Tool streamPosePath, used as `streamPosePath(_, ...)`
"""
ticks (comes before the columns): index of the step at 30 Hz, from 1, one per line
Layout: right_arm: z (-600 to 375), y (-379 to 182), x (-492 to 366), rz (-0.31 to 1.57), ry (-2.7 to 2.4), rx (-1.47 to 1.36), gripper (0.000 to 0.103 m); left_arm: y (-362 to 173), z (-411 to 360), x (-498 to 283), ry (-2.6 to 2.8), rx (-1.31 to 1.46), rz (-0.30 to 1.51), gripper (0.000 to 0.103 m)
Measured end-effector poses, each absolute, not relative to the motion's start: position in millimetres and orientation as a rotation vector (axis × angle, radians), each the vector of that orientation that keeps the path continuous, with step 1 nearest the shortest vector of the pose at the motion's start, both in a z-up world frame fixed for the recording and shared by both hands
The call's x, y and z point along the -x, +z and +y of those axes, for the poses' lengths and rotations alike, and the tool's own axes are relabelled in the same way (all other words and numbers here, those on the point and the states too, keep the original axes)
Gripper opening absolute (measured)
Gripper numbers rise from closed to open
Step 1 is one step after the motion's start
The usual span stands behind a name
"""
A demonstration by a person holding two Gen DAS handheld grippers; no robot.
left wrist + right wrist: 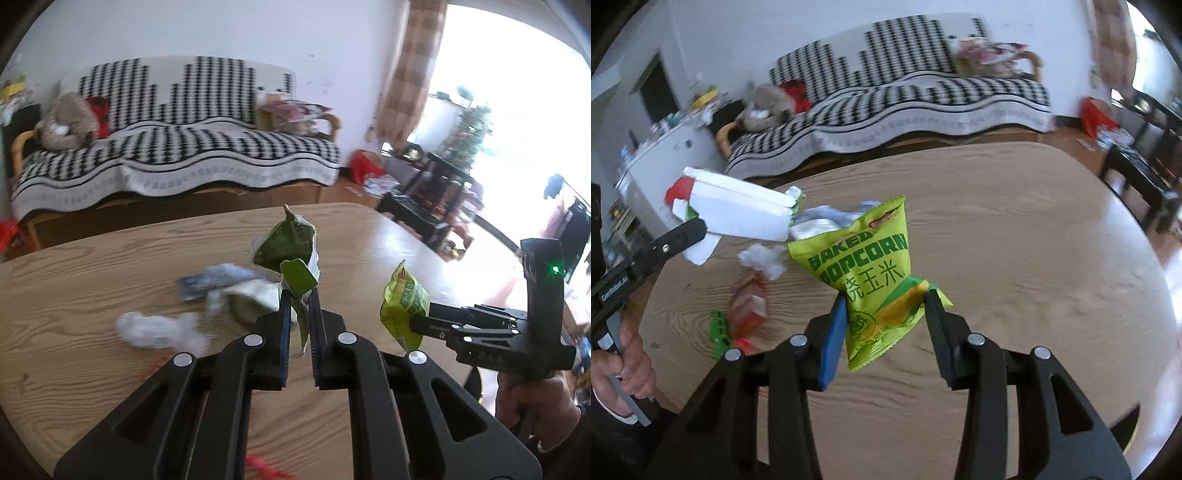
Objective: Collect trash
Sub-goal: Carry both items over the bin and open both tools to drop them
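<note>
My left gripper (299,295) is shut on a flattened white and green carton (291,254), held edge-on above the wooden table (74,295). The right wrist view has the same carton (738,210) at the left, white with red and green print, pinched at the tip of the left gripper (698,229). My right gripper (886,295) is shut on a yellow-green popcorn bag (871,266), squeezing its lower half. In the left wrist view that bag (404,299) hangs at the right, clear of the table, in the right gripper (412,321).
On the table lie a crumpled white tissue (159,330), a blue and white wrapper (214,280), a red wrapper (748,306) and a small green piece (718,328). A checked sofa (177,147) stands behind the table, with a low black table (424,206) at the right.
</note>
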State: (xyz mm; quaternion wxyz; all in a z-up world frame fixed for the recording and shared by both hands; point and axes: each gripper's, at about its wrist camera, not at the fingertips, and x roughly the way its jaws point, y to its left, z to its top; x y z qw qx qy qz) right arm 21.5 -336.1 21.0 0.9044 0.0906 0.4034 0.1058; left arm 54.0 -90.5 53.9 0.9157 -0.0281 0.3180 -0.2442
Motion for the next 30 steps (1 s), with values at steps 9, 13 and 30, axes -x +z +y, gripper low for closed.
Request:
streamPosePath(9, -483.6, 13.0, 52.8, 0.821, -0.040, -0.324, 0.042, 37.2, -243.5, -8.2, -0.782, -0.047, 0.701, 0.008)
streamPosePath(13, -545.4, -1.2, 94.6, 0.827, -0.153, -0.389, 0.042, 17.5, -307.3, 22.2, -0.890, -0.124, 0.734, 0.008)
streamPosePath(30, -663.3, -70.7, 196.2, 0.948, -0.363, -0.594, 0.043, -71.7, -450.5, 82.0, -1.098, -0.326, 0.916, 0.008)
